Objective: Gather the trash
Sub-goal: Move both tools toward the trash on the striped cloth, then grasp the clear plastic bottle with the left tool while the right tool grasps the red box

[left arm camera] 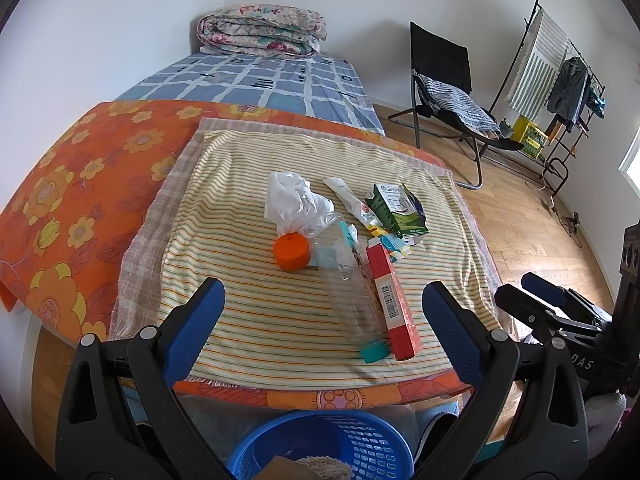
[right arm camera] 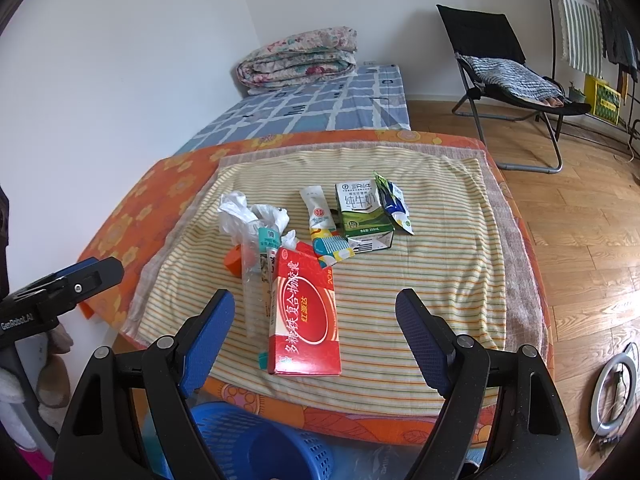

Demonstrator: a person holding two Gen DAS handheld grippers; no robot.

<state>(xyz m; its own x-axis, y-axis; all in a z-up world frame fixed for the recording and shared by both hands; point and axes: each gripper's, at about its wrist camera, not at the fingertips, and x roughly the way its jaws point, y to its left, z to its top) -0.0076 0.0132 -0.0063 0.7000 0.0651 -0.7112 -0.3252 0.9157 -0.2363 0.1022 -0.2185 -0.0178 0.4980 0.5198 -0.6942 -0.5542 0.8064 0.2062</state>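
Observation:
Trash lies on a striped cloth over the foot of the bed. There is a red carton, a clear plastic bottle with a teal cap, an orange cap, a crumpled clear bag, a green milk carton and wrappers. My left gripper is open, hovering short of the bottle and red carton. My right gripper is open around the red carton's near end, above it.
A blue plastic basket stands on the floor below the bed's edge. A folded quilt lies at the bed's far end. A black folding chair and a clothes rack stand to the right on the wooden floor.

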